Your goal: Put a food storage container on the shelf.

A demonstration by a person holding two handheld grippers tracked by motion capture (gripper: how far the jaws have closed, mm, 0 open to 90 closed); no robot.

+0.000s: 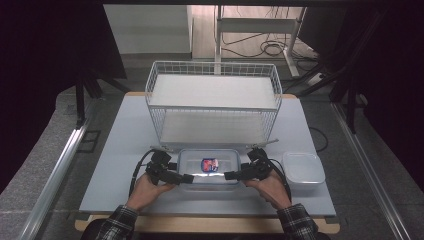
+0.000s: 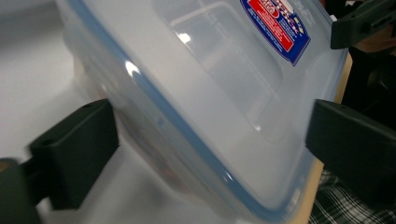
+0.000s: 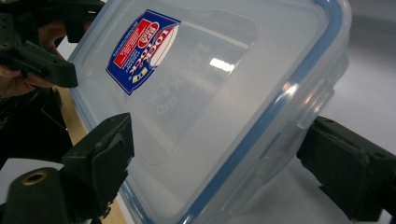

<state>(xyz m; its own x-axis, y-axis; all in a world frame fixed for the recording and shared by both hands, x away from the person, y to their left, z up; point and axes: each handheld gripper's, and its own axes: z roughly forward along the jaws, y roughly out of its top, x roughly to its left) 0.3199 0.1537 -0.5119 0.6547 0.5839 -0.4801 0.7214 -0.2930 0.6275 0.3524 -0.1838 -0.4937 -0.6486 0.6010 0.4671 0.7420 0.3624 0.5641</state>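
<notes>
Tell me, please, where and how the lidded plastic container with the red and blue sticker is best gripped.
Grip the lidded container at its two short ends, the left gripper from the left, the right gripper from the right. It lies flat and wide, and both sets of jaws already straddle those ends.

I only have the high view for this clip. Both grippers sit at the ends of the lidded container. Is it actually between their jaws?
Observer: Yes. In the left gripper view the container lies between the two jaws of the left gripper.
Operator: And the other one?
Observer: The right gripper straddles it too, with one jaw right beside a side latch.
Operator: Anything on the lid?
Observer: A blue seal runs round its rim.
</notes>
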